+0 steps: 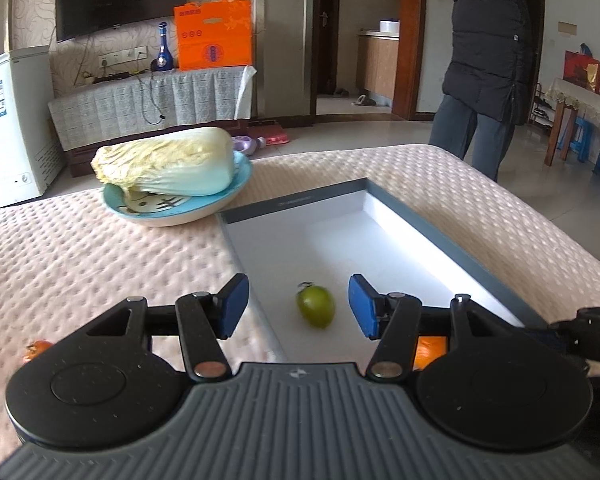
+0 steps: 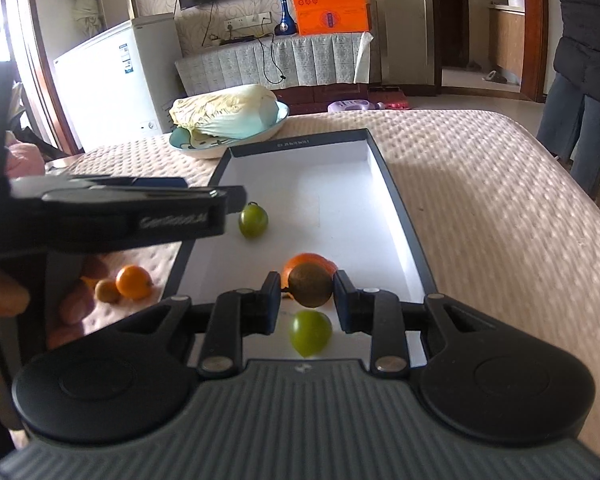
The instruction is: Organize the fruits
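Note:
A shallow white box with a grey rim (image 1: pixel 292 203) (image 2: pixel 296 145) lies on the pink quilted table. My left gripper (image 1: pixel 300 306) stands open over the box's near left part. A small green fruit (image 1: pixel 316 311) (image 2: pixel 253 220) lies on the box floor between its blue pads, touching neither. My right gripper (image 2: pixel 307 286) is shut on a round brown fruit (image 2: pixel 311 285), held just above the box floor. Behind that fruit lies an orange (image 2: pixel 308 262) (image 1: pixel 430 352), and below it a second green fruit (image 2: pixel 310 332). The left gripper (image 2: pixel 232 202) shows side-on in the right wrist view.
An orange (image 2: pixel 133 282) and a small brown fruit (image 2: pixel 107 291) lie on the quilt left of the box, near a hand. A cabbage (image 1: pixel 168 164) rests on a blue plate (image 1: pixel 172 214) beyond the box's far left corner. A person in a dark coat (image 1: pixel 488 60) stands beyond the table.

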### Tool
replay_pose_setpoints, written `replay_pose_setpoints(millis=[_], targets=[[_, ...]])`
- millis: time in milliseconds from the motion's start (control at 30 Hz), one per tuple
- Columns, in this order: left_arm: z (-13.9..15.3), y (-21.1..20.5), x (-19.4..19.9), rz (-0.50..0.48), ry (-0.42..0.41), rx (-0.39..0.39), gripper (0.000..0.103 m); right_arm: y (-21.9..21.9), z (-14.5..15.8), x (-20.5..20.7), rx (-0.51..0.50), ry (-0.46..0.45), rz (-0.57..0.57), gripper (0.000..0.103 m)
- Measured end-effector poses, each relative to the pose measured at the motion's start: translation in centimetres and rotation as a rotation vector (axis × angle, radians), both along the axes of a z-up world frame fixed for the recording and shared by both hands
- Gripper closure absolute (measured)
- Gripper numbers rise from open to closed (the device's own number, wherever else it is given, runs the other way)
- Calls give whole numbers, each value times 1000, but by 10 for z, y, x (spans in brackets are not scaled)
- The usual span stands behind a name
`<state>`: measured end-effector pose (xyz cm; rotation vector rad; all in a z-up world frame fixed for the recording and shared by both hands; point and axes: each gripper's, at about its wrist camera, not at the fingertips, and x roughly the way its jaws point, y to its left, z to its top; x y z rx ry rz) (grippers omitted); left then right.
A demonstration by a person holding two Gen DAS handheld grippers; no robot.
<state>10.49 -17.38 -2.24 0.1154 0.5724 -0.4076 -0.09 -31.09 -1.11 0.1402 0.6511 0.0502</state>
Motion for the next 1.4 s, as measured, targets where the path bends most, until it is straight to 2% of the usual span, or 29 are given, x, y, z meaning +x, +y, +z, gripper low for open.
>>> replay_pose_setpoints(millis=[367, 633, 733, 767, 1033, 1200, 1400], targets=[[8, 58, -21, 102, 18, 32, 42, 17, -2, 14, 4, -9, -19, 71], [9, 99, -44, 181, 25, 84, 42, 25, -1, 19, 11, -37, -70, 70], [9, 111, -51, 206, 37, 80, 42, 29, 2, 19, 13, -62, -76, 61], [9, 115, -54, 211, 36, 81, 42, 30, 3, 19, 13, -72, -74, 61], [5, 130, -68, 240, 31, 103, 42, 34, 10, 10, 26, -117, -73, 61], [5, 141, -71, 266, 34, 83, 42, 34, 14, -1, 59, -133, -70, 61], [6, 145, -77, 280, 40, 75, 42, 51, 21, -18, 59, -159, -14, 61]])
